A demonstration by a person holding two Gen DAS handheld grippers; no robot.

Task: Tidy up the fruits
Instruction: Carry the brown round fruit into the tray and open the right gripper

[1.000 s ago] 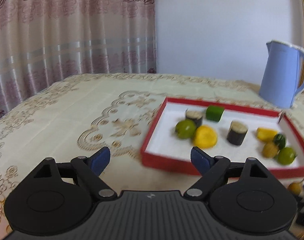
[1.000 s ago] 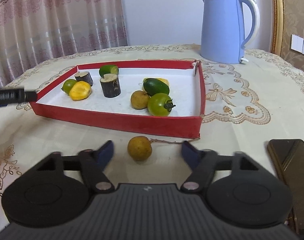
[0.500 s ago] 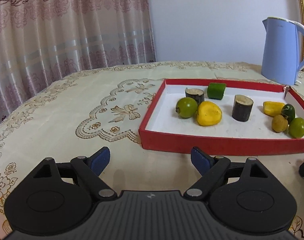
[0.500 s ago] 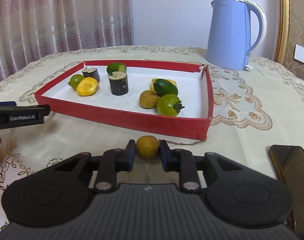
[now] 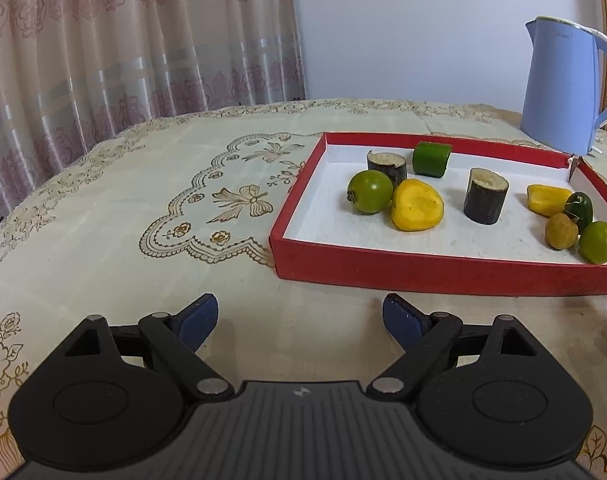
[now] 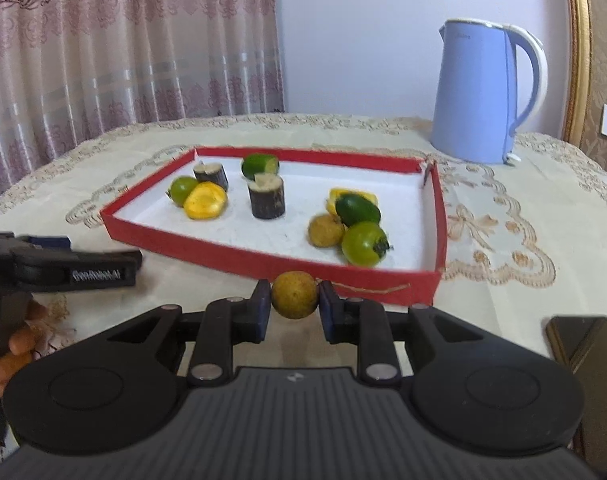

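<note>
A small brown round fruit (image 6: 294, 294) sits pinched between the blue pads of my right gripper (image 6: 294, 300), just in front of the near wall of the red tray (image 6: 263, 262). The tray (image 5: 443, 274) holds several fruits: a green one (image 5: 370, 191), a yellow one (image 5: 416, 205), dark cut stem pieces (image 5: 484, 195), and a cluster at the right end with another brown fruit (image 5: 560, 231). My left gripper (image 5: 299, 318) stands open over bare tablecloth, left of the tray's near corner, nothing between its fingers. It also shows from the side in the right wrist view, as the left gripper (image 6: 71, 270).
A blue kettle (image 6: 481, 92) stands behind the tray at the back right. A dark phone (image 6: 587, 350) lies at the near right on the tablecloth. A person's fingers (image 6: 11, 354) show at the lower left. Curtains hang behind the table.
My right gripper closed on the brown fruit and has lifted it slightly toward the tray wall. The left gripper stayed open; its view swung a little to the right.
</note>
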